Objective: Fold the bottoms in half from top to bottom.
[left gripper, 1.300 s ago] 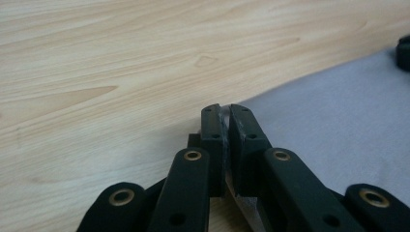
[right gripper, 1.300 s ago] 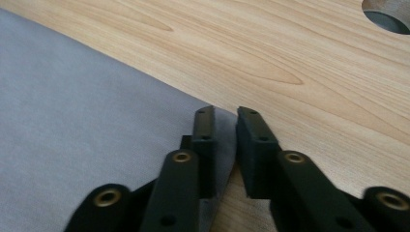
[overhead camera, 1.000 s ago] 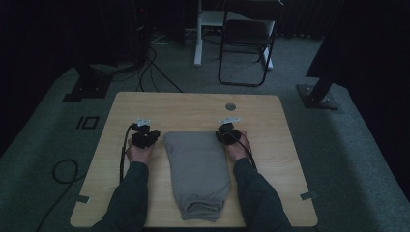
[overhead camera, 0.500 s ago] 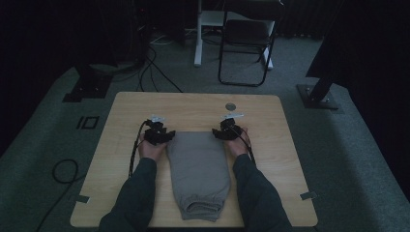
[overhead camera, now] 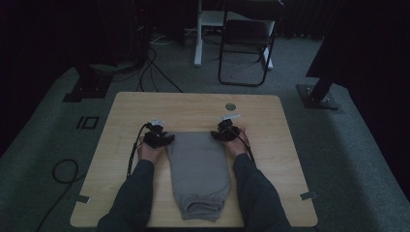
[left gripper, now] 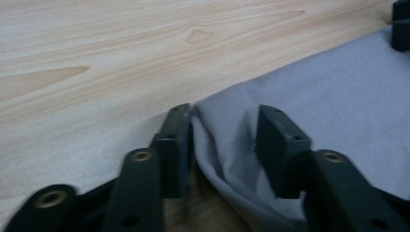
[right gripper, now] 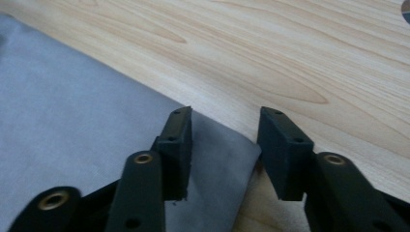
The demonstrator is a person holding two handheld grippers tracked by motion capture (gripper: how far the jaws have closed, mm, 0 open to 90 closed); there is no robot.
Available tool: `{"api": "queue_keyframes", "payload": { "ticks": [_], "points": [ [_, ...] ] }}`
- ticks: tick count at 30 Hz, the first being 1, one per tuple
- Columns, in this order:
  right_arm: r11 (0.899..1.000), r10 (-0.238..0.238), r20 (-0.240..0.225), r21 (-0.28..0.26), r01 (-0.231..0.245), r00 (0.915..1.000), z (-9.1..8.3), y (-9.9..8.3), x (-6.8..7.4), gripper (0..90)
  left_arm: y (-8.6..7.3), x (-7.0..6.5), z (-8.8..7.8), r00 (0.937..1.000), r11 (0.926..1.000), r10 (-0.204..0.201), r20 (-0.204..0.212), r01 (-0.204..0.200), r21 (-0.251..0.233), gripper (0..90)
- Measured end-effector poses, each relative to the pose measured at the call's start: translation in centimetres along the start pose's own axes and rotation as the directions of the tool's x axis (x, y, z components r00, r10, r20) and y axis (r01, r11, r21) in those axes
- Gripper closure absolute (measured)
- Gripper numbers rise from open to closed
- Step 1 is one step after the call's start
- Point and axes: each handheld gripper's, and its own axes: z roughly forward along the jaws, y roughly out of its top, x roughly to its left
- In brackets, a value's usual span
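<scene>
A folded grey garment (overhead camera: 199, 166) lies lengthwise on the wooden table (overhead camera: 193, 106), its cuffed end toward the person. My left gripper (overhead camera: 162, 139) sits at the garment's far left corner; in the left gripper view that gripper (left gripper: 223, 140) stands open with the grey cloth's corner (left gripper: 220, 130) between its jaws. At the far right corner is my right gripper (overhead camera: 221, 134). The right gripper view shows that gripper (right gripper: 223, 145) open as well, straddling the cloth's corner (right gripper: 227, 150), which lies flat on the wood.
A small round grey disc (overhead camera: 230, 106) is set into the table behind the right gripper. Beyond the table stand a folding chair (overhead camera: 244, 43), cables on the carpet (overhead camera: 150, 63) and black stand bases (overhead camera: 319, 96).
Both grippers have moved inward from beside the garment to its two far corners; the left one travelled farther, to the right.
</scene>
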Motion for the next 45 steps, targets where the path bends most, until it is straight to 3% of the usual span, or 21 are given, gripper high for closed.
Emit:
{"api": "queue_keyframes", "payload": {
  "ticks": [6,10,15,19,27,31,36,45],
  "points": [
    [1.0,0.014,-0.019,0.015,-0.014,0.9997,-0.1,0.0,0.3,74.4,-0.2,0.4,-0.2,0.998,0.9995,-0.026,0.058,0.025,0.017,79.3],
    [0.999,0.041,-0.045,0.022,-0.04,0.9981,-0.1,0.0,0.4,82.3,-0.3,0.5,-0.2,0.9963,0.9992,-0.038,0.078,0.037,0.013,84.2],
    [0.998,0.065,-0.065,0.014,-0.064,0.9958,-0.2,-0.1,0.1,84.6,-0.3,0.7,-0.2,0.9938,0.9976,-0.069,0.087,0.068,0.01,86.0],
    [0.997,0.08,-0.066,0.005,-0.08,0.9946,-0.3,-0.1,-0.1,84.9,-0.1,0.5,-0.4,0.9961,0.9984,-0.056,0.068,0.056,-0.004,86.4],
    [0.993,0.078,-0.072,-0.085,-0.084,0.9943,-2.2,1.2,-0.7,84.9,2.3,-0.3,-2.2,0.9977,0.9954,-0.032,0.06,0.038,-0.088,86.5],
    [0.986,0.072,-0.088,-0.141,-0.084,0.9935,-3.4,1.8,-1.2,84.8,3.4,-0.7,-3.3,0.998,0.9906,-0.015,0.062,0.023,-0.135,86.4],
    [0.98,0.049,-0.109,-0.184,-0.069,0.9929,-5.0,2.5,-1.3,84.7,3.9,-0.9,-4.3,0.9974,0.9876,0.0,0.071,0.011,-0.156,86.4],
    [0.979,-0.003,-0.126,-0.203,-0.022,0.992,-6.3,2.2,-0.8,84.6,3.4,-1.3,-5.4,0.9959,0.9859,0.028,0.086,-0.013,-0.167,86.3]
  ]
}}
